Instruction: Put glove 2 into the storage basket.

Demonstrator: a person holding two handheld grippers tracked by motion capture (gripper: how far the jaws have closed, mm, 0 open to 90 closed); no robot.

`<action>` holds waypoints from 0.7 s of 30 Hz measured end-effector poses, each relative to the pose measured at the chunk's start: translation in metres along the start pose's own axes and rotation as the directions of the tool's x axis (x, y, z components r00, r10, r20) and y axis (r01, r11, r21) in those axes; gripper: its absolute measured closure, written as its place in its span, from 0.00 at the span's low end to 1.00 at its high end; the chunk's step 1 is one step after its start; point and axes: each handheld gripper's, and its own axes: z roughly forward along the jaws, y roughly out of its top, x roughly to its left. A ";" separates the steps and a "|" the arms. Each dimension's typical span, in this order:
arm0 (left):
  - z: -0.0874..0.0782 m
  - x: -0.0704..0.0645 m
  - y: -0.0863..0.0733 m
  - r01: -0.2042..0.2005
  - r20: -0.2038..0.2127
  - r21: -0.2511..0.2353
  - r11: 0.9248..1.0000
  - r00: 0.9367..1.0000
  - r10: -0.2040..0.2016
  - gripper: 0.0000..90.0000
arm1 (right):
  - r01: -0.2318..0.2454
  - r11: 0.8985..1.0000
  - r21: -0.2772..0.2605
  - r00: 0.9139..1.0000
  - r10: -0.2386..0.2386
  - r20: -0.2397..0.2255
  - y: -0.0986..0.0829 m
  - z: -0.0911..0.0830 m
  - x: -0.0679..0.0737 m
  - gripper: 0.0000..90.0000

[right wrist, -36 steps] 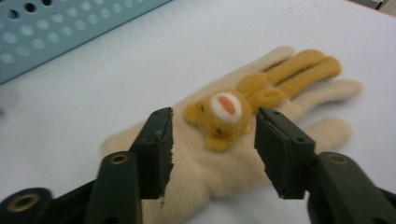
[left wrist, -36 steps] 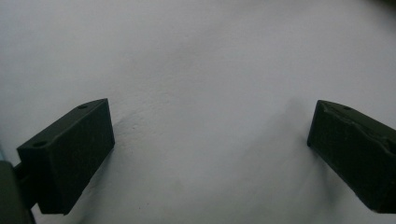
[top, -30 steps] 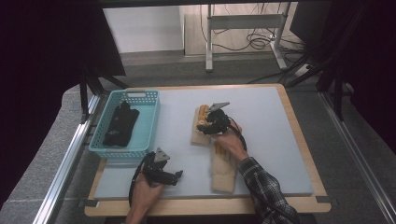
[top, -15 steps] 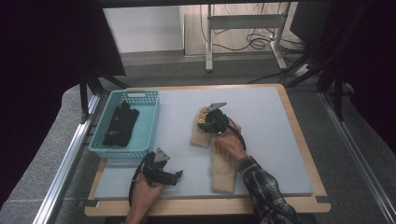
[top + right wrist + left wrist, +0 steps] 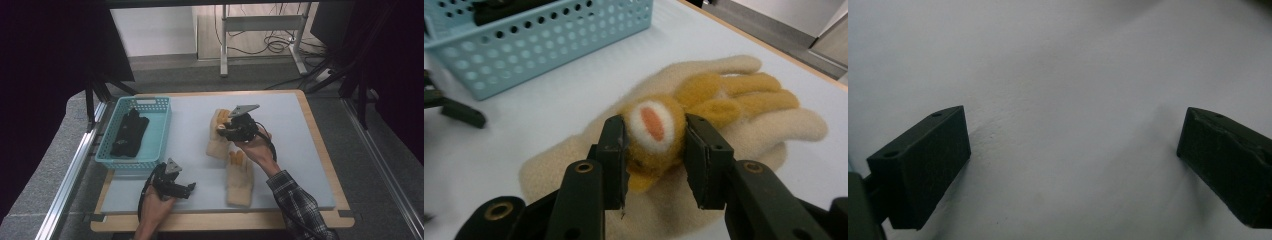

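Right gripper view shows the glove (image 5: 724, 130) lying flat on the table (image 5: 549, 105), its yellow patch pinched between the right gripper's (image 5: 654, 145) jaws. Only that patch is held, so a lift toward the basket (image 5: 539, 35) might slip. Left gripper (image 5: 175, 186) rests open, low, near the table's front edge.

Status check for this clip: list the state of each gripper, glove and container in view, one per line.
right gripper: shut on the far cream glove's orange patch
far cream glove: flat on the table, pinched
near cream glove: flat, untouched
left gripper: open, holding nothing, over bare table
blue basket: upright, holds dark gloves
dark gloves: lying in the basket
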 end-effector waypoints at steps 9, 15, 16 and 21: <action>0.000 0.000 0.000 -0.002 -0.001 0.001 1.000 1.000 0.002 0.01 | 0.037 0.999 0.006 0.998 -0.036 -0.057 -0.003 -0.050 0.016 0.69; 0.000 0.000 0.000 0.000 0.000 0.001 1.000 1.000 0.000 0.01 | 0.060 0.997 0.046 0.992 -0.054 -0.114 -0.022 -0.088 0.031 0.69; 0.000 0.000 0.000 0.003 -0.001 -0.001 1.000 1.000 -0.003 0.01 | 0.075 0.995 0.067 0.990 -0.066 -0.127 -0.031 -0.098 0.036 0.69; 0.000 0.000 0.000 0.005 -0.001 -0.002 1.000 1.000 -0.005 0.01 | 0.093 0.992 0.090 0.985 -0.079 -0.151 -0.050 -0.108 0.047 0.69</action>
